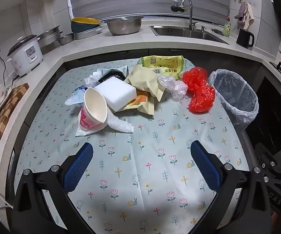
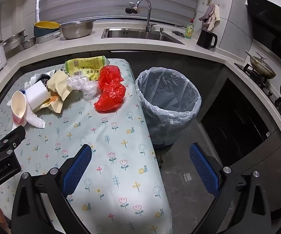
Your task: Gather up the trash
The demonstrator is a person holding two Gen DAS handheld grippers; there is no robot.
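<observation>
A heap of trash lies at the far end of the flowered table (image 1: 140, 165): a tipped paper cup (image 1: 93, 109) on a white paper towel (image 1: 119, 124), a white foam block (image 1: 117, 94), tan paper wrappers (image 1: 148, 81), a yellow-green snack bag (image 1: 165, 63), clear plastic film (image 1: 173, 87) and a crumpled red plastic bag (image 1: 198, 89). A lined bin (image 2: 167, 103) stands on the floor just right of the table. My left gripper (image 1: 141, 152) hovers open over bare cloth, short of the cup. My right gripper (image 2: 140, 154) hangs open above the table's right edge, nothing between its fingers.
A counter wraps around the table with a rice cooker (image 1: 25, 55), a wooden board (image 1: 6, 109), steel bowls (image 1: 123, 24), a sink (image 1: 187, 32) and a black kettle (image 1: 244, 38). A stove with a pan (image 2: 263, 68) is at right. The left gripper's body (image 2: 2, 152) shows in the right wrist view.
</observation>
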